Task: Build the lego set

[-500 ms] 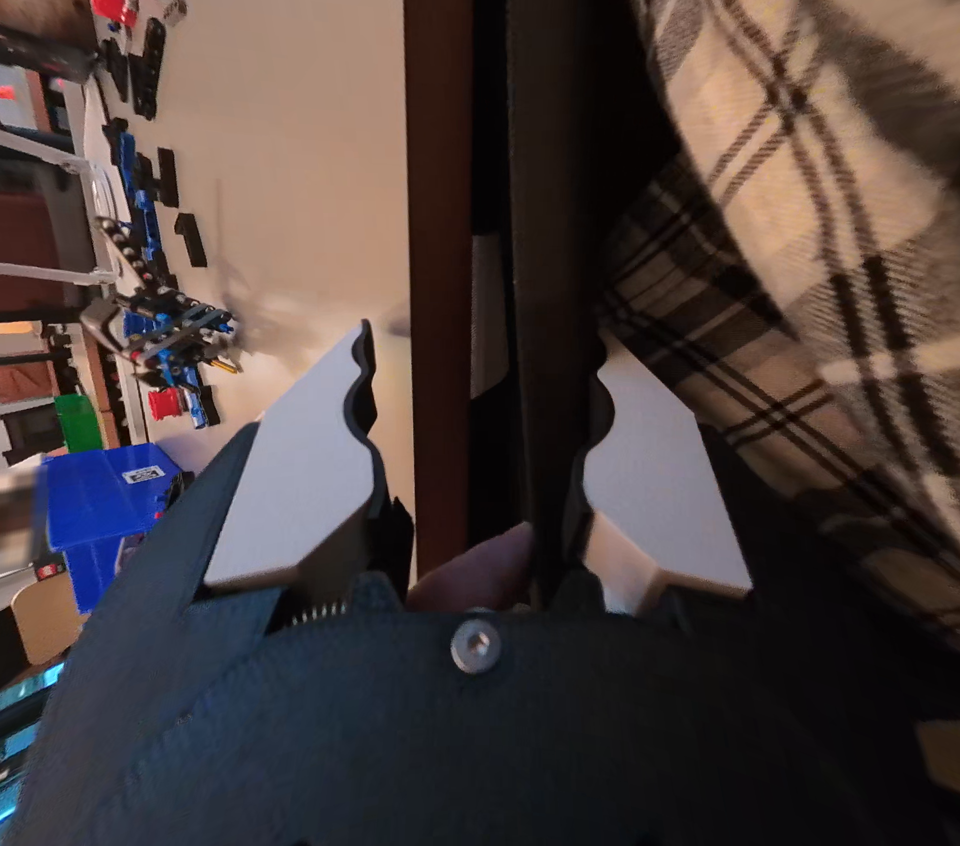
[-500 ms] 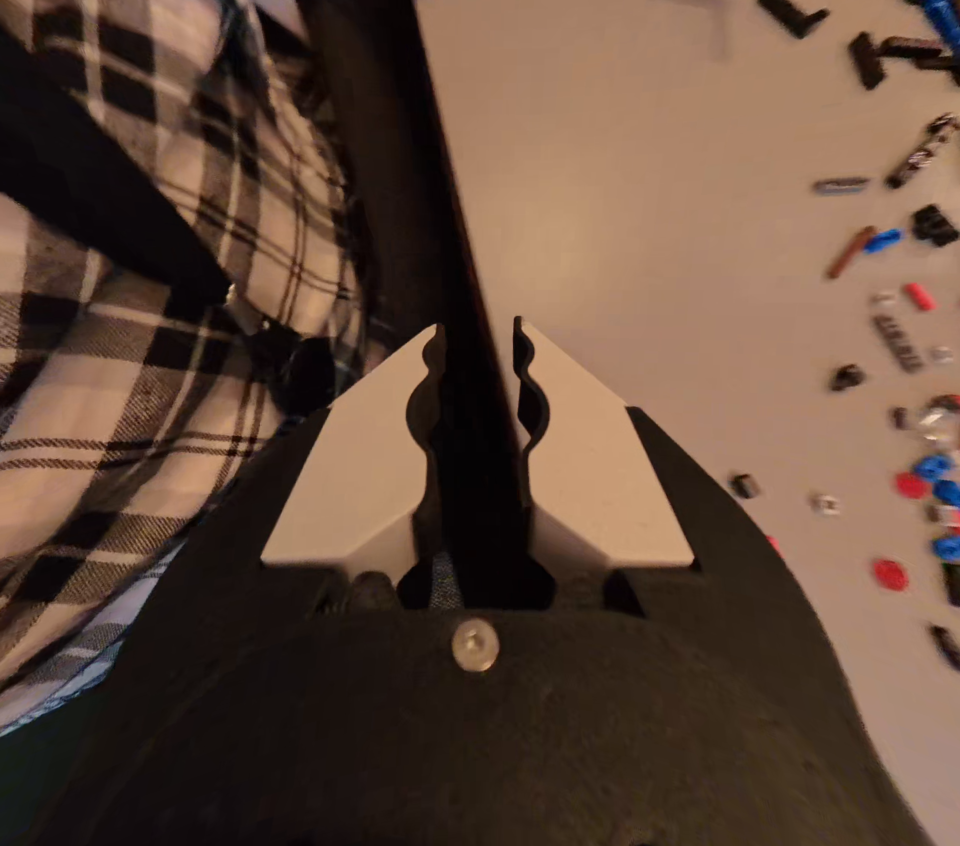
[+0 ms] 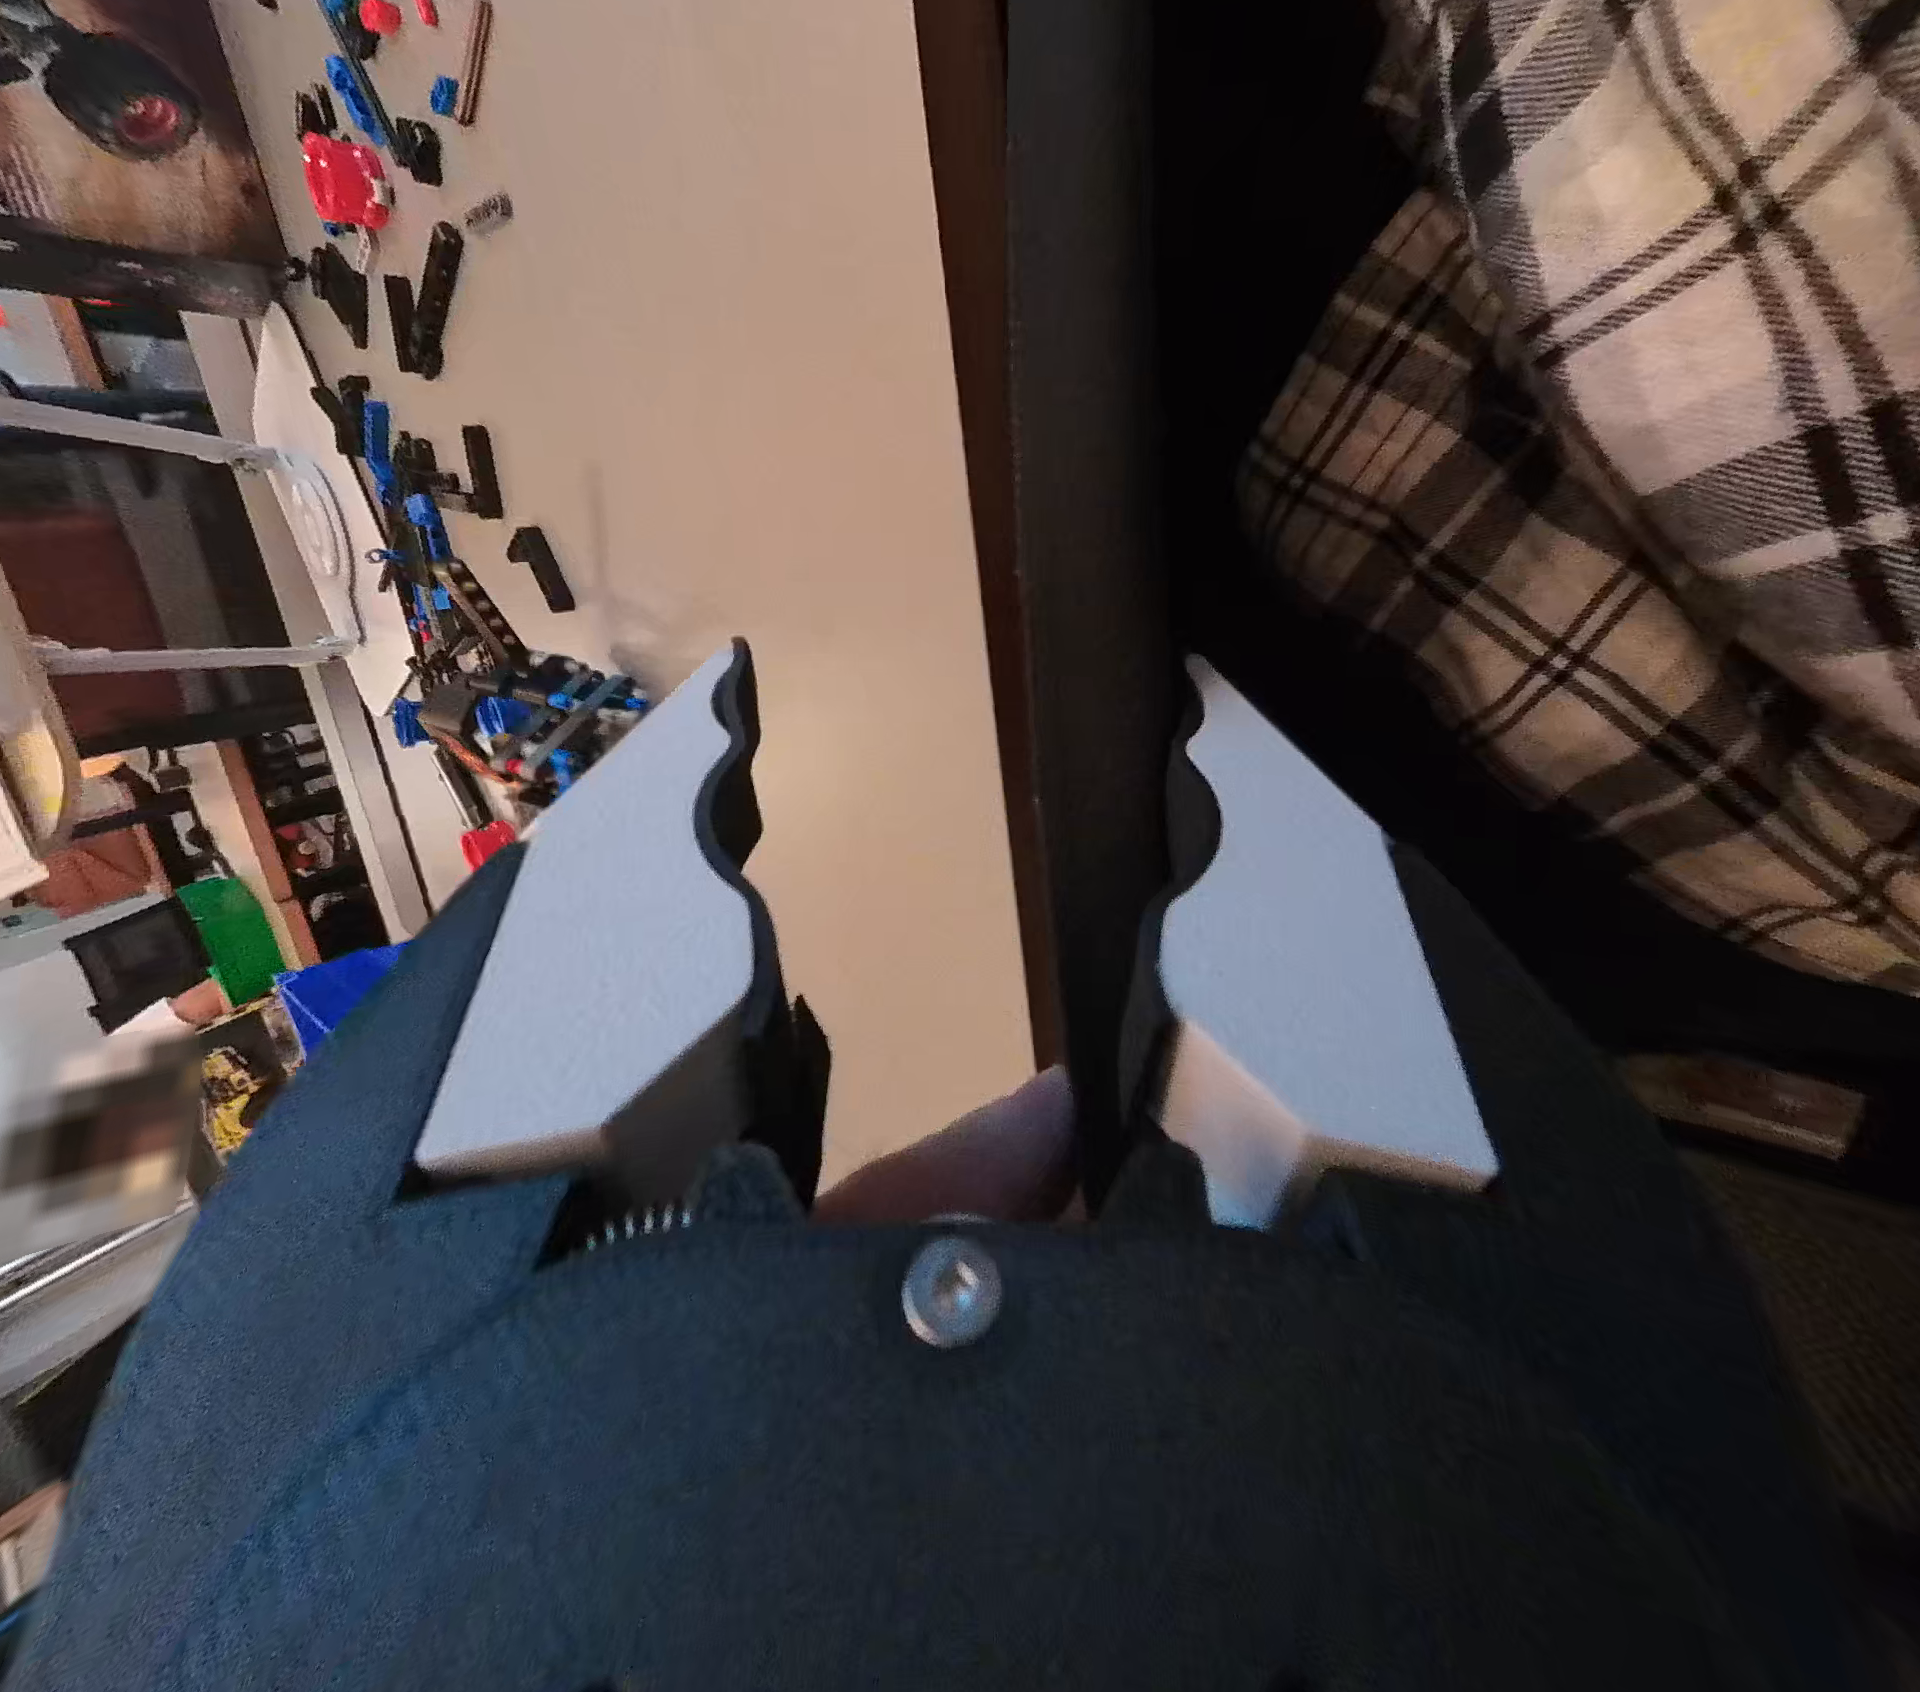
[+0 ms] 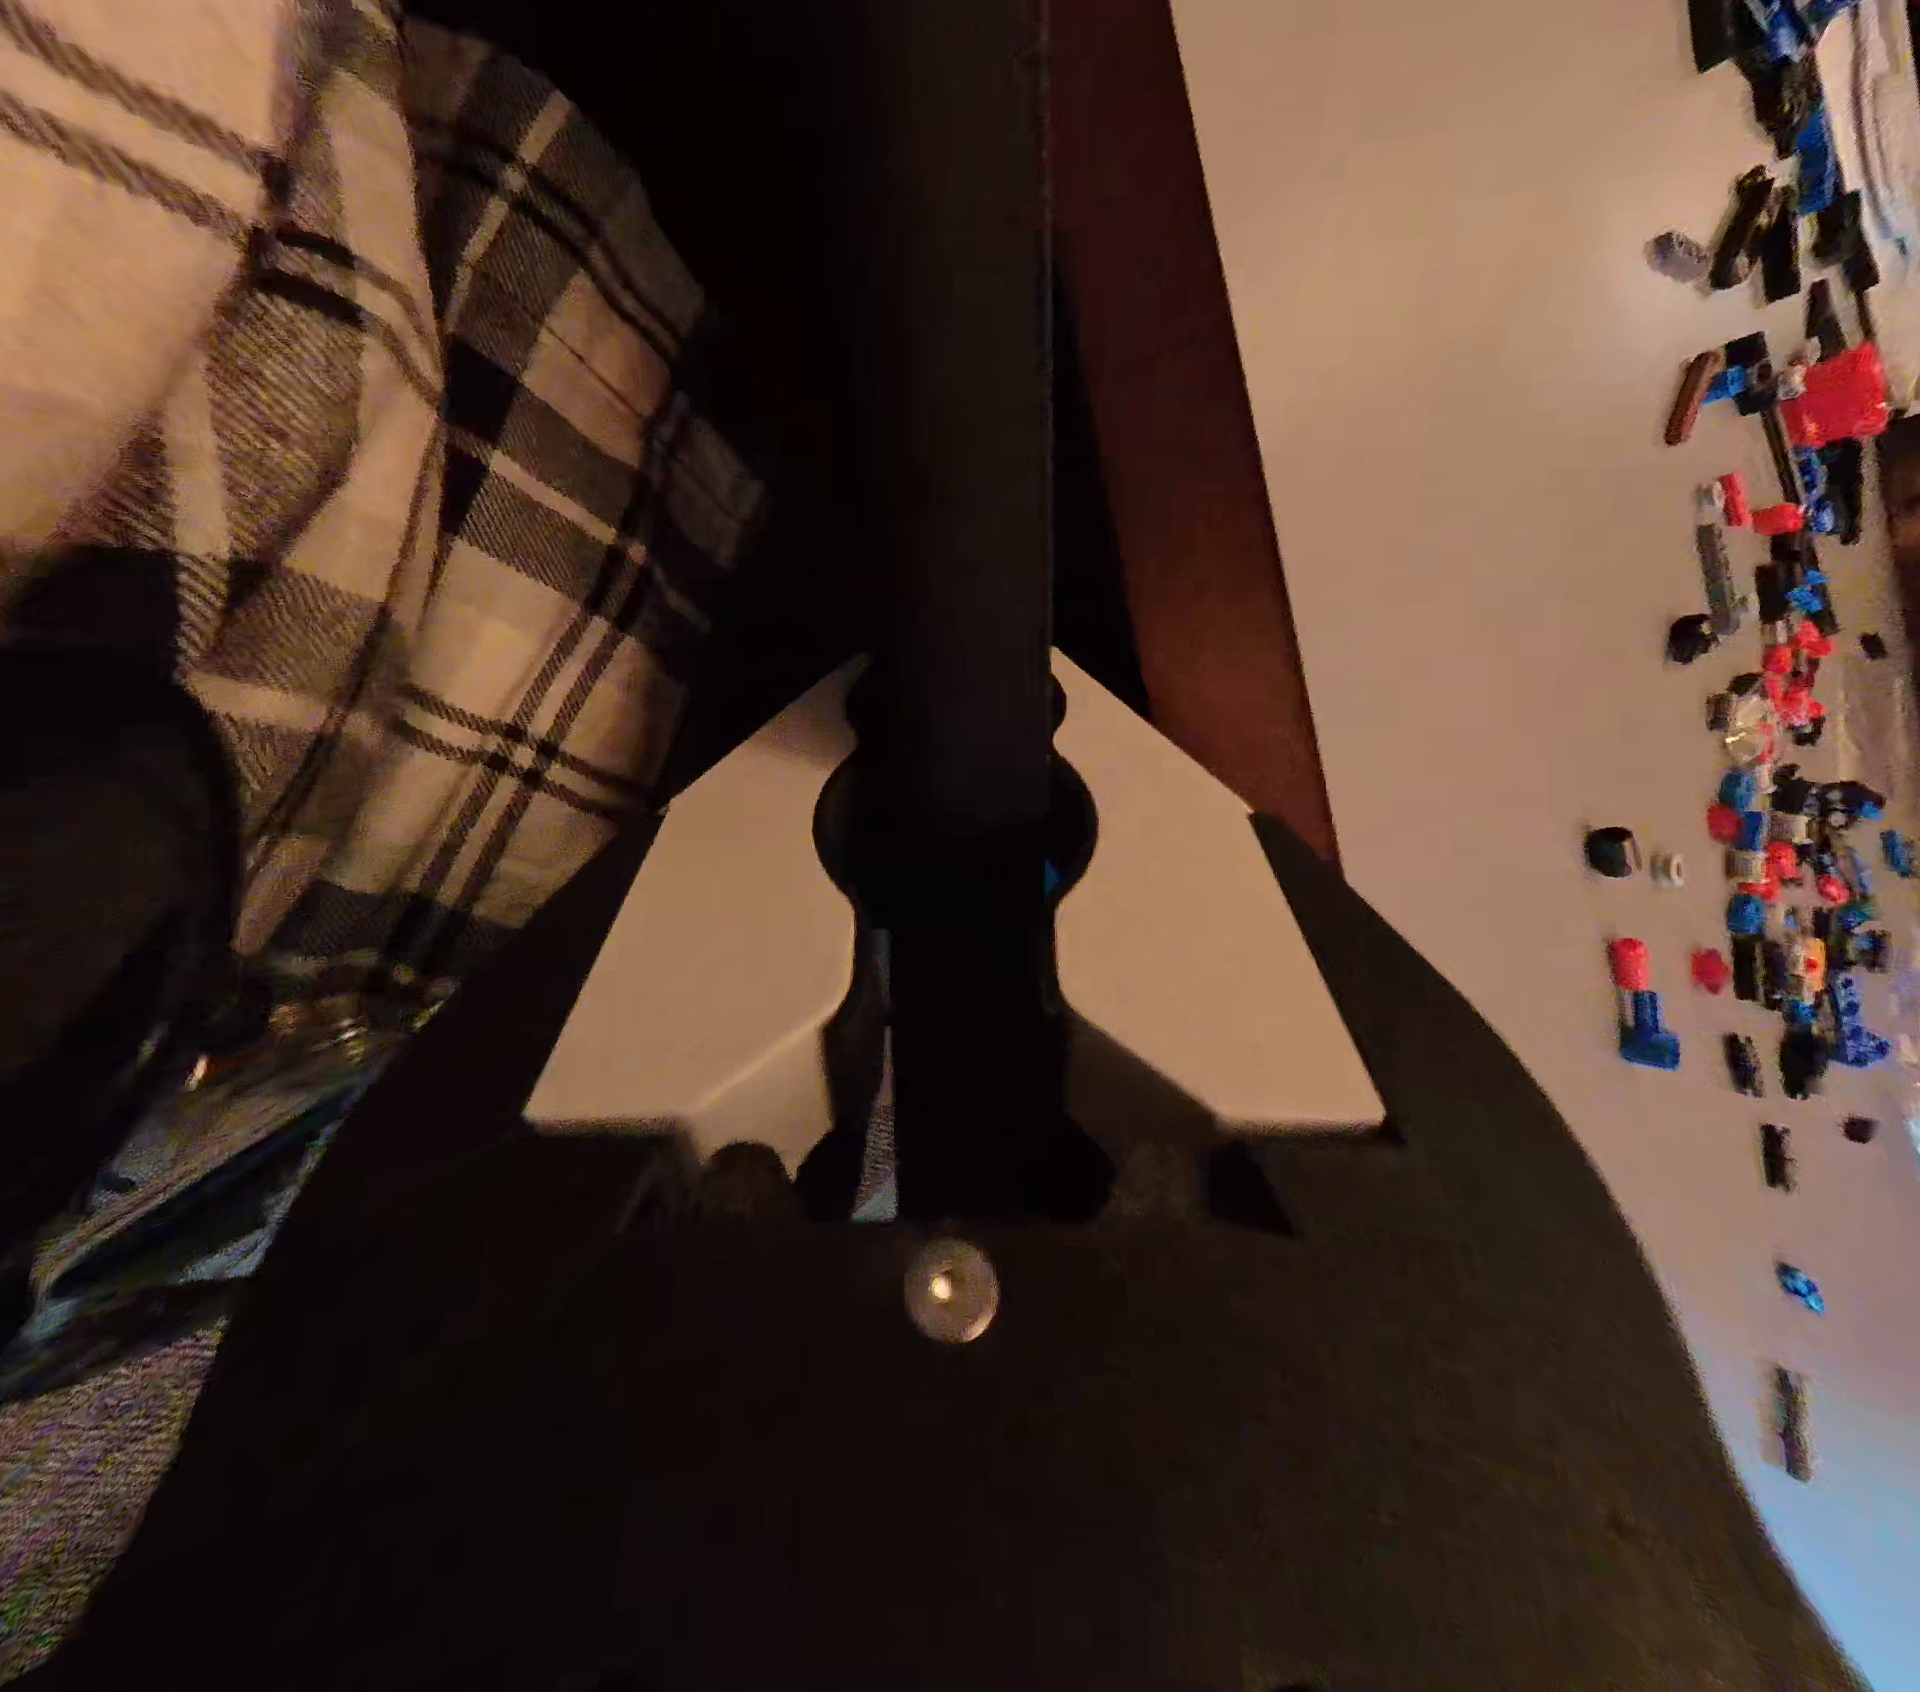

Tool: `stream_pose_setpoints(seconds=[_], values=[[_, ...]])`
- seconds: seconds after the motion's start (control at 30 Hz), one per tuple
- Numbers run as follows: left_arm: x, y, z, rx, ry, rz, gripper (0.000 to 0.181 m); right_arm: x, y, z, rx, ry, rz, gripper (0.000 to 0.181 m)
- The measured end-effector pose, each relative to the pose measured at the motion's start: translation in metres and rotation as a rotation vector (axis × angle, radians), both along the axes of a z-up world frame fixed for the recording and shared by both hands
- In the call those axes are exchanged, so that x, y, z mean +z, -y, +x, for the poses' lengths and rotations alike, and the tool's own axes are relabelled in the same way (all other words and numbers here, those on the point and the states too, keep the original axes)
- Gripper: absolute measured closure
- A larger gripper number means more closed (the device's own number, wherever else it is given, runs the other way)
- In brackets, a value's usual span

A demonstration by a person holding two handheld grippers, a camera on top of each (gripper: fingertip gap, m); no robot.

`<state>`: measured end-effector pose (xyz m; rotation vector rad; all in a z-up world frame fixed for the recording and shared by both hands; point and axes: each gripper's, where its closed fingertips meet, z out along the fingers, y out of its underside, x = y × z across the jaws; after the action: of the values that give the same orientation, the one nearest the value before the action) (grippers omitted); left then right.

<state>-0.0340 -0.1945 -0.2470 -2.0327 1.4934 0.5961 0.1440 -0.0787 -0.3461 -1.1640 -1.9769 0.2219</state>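
Both grippers hang at the near edge of the pale table (image 3: pixel 727 292), away from the work: the left gripper (image 3: pixel 966 676) has its fingers spread wide with nothing between them, the table's brown edge showing in the gap. The right gripper (image 4: pixel 954 676) has its fingers a little apart and empty, pointing along the dark underside of the edge beside the person's plaid shirt (image 4: pixel 312 395). The half-built lego model (image 3: pixel 520 707), black and blue, sits well off on the table's far side, among loose red, blue and black lego pieces (image 4: pixel 1787 707).
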Motion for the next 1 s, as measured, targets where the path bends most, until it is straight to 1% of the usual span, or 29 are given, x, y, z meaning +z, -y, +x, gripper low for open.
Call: stream_pose_setpoints(seconds=[0.07,0.13,0.2,0.27,0.33,0.37,0.43,0.5,0.57,0.6,0.67,0.77,0.83,0.87,0.9,0.97,1.0], values=[[0.002,0.0,0.001,0.003,0.007,-0.008,0.106,0.006,0.003,0.004,0.036,0.004,0.052,0.161],[0.009,0.0,0.002,0.005,0.028,-0.009,0.107,0.015,0.01,0.01,0.051,0.041,0.013,0.161],[0.022,-0.004,0.001,0.018,0.066,-0.005,0.105,0.034,0.012,0.016,0.064,0.09,-0.018,0.16],[0.031,-0.008,0.003,0.026,0.147,-0.047,0.105,0.058,0.009,0.024,0.09,0.163,-0.084,0.159],[0.036,-0.015,0.007,0.02,0.229,-0.103,0.105,0.077,-0.002,0.029,0.12,0.244,-0.135,0.157],[0.036,-0.021,0.006,0.024,0.271,-0.137,0.105,0.081,-0.007,0.029,0.139,0.291,-0.186,0.155],[0.026,-0.028,0.002,0.054,0.375,-0.261,0.104,0.078,-0.019,0.025,0.182,0.381,-0.311,0.15],[0.008,-0.035,-0.006,0.082,0.458,-0.397,0.103,0.066,-0.028,0.017,0.21,0.465,-0.451,0.135],[-0.009,-0.039,-0.012,0.106,0.542,-0.528,0.102,0.058,-0.036,0.009,0.25,0.502,-0.504,0.122],[-0.015,-0.042,-0.016,0.111,0.575,-0.568,0.103,0.058,-0.038,0.006,0.269,0.504,-0.519,0.123],[-0.021,-0.046,-0.019,0.114,0.637,-0.637,0.101,0.059,-0.044,0.001,0.277,0.494,-0.525,0.112],[-0.027,-0.052,-0.022,0.092,0.683,-0.706,0.1,0.06,-0.046,-0.002,0.318,0.482,-0.594,0.108],[-0.029,-0.055,-0.023,0.047,0.699,-0.71,0.099,0.06,-0.05,-0.006,0.331,0.469,-0.61,0.099],[-0.03,-0.056,-0.023,0.047,0.702,-0.72,0.099,0.061,-0.051,-0.007,0.336,0.462,-0.615,0.098],[-0.031,-0.057,-0.024,0.047,0.699,-0.714,0.098,0.061,-0.052,-0.008,0.335,0.453,-0.606,0.095],[-0.032,-0.061,-0.028,0.065,0.689,-0.673,0.089,0.062,-0.056,-0.011,0.33,0.416,-0.577,0.088],[-0.032,-0.061,-0.028,0.074,0.694,-0.66,0.088,0.064,-0.06,-0.013,0.324,0.388,-0.556,0.082]])
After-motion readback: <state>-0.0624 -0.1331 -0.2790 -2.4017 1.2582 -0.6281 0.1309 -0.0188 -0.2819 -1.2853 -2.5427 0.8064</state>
